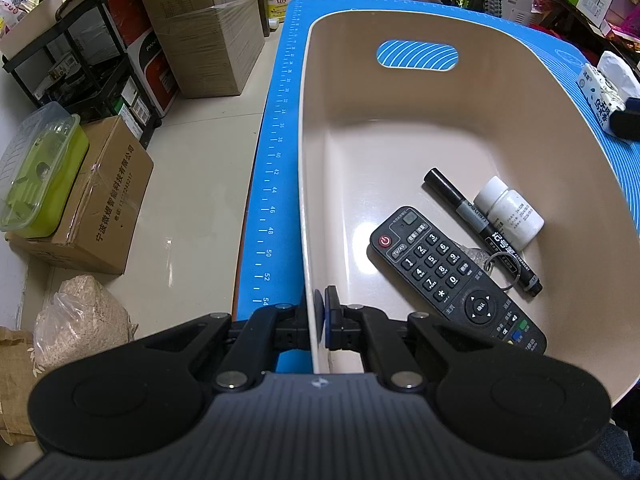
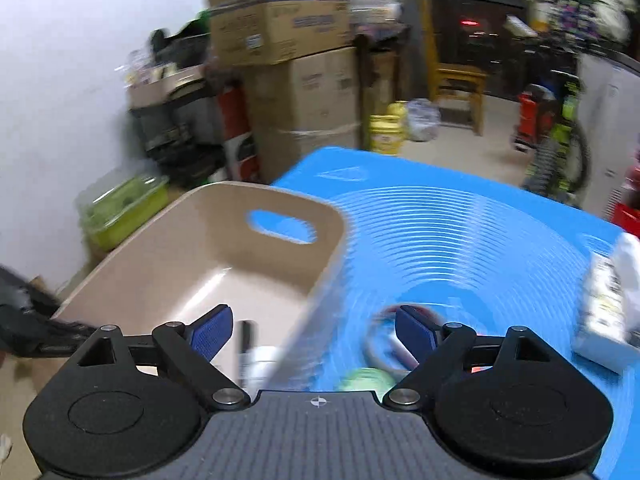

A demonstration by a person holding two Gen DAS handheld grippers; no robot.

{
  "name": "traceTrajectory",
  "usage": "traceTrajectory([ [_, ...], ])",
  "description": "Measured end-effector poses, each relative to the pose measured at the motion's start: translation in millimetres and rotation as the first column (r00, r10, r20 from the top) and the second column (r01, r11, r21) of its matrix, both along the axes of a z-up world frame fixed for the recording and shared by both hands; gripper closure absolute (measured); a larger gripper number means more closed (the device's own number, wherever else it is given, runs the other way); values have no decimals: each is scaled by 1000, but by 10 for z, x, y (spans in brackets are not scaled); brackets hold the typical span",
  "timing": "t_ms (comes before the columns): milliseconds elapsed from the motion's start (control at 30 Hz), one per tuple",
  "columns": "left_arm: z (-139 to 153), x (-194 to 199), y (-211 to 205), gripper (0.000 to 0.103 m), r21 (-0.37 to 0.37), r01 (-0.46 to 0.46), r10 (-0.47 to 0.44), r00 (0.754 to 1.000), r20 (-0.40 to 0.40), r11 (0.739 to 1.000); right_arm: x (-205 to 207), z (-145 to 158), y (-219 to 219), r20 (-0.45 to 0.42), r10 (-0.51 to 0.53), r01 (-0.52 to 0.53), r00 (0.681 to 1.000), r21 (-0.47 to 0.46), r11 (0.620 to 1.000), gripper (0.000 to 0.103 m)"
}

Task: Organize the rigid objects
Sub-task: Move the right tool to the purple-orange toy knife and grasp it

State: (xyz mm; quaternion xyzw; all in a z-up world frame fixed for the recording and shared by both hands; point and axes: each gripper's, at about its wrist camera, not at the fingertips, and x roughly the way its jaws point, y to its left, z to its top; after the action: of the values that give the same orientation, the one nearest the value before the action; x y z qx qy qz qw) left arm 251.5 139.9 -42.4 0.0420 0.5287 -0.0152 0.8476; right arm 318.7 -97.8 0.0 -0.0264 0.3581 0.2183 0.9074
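A beige plastic bin [image 1: 400,120] stands on the blue mat [image 1: 276,152]. In it lie a black remote [image 1: 452,276], a black marker [image 1: 480,228], a white pill bottle [image 1: 508,212] and a key ring [image 1: 502,270]. My left gripper [image 1: 319,316] is shut on the bin's left wall near the front corner. My right gripper [image 2: 312,332] is open and empty above the bin's right wall [image 2: 320,280]. The right wrist view is blurred; a green object [image 2: 366,378] and a ring-like object [image 2: 384,348] lie on the mat below it.
A tissue pack [image 1: 600,96] lies on the mat at the right, also in the right wrist view [image 2: 604,304]. Cardboard boxes [image 1: 200,28], a black shelf [image 1: 80,60], a green lidded container [image 1: 40,172] and a sack [image 1: 84,320] stand on the floor left of the table.
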Motion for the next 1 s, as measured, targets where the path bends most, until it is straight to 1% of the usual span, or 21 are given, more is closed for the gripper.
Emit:
traceTrajectory([
  [100, 0, -1, 2, 97, -1, 0, 0, 1000, 0, 1000, 76, -47, -292, 4, -79, 79, 997, -19, 997, 14],
  [200, 1, 0, -1, 97, 0, -1, 1, 1000, 1, 1000, 159, -166, -517, -6, -147, 147, 989, -46, 988, 14],
  [400, 1, 1, 1, 97, 0, 0, 0, 1000, 0, 1000, 269, -513, -735, -48, -223, 216, 974, -116, 969, 14],
  [500, 1, 1, 0, 97, 1, 0, 0, 1000, 0, 1000, 275, -690, -725, -68, -249, 238, 966, -133, 962, 14],
  [633, -1, 10, -1, 97, 4, 3, -3, 1000, -1, 1000, 308, -936, -693, -96, -303, 288, 948, -146, 947, 14],
  [833, 3, 17, -1, 97, 8, 7, -7, 1000, -3, 1000, 343, -1141, -575, -127, -357, 340, 925, -138, 930, 15],
  [1000, 4, 16, 0, 97, 8, 7, -7, 1000, -3, 1000, 407, -1258, -418, -109, -381, 356, 918, -196, 913, 19],
])
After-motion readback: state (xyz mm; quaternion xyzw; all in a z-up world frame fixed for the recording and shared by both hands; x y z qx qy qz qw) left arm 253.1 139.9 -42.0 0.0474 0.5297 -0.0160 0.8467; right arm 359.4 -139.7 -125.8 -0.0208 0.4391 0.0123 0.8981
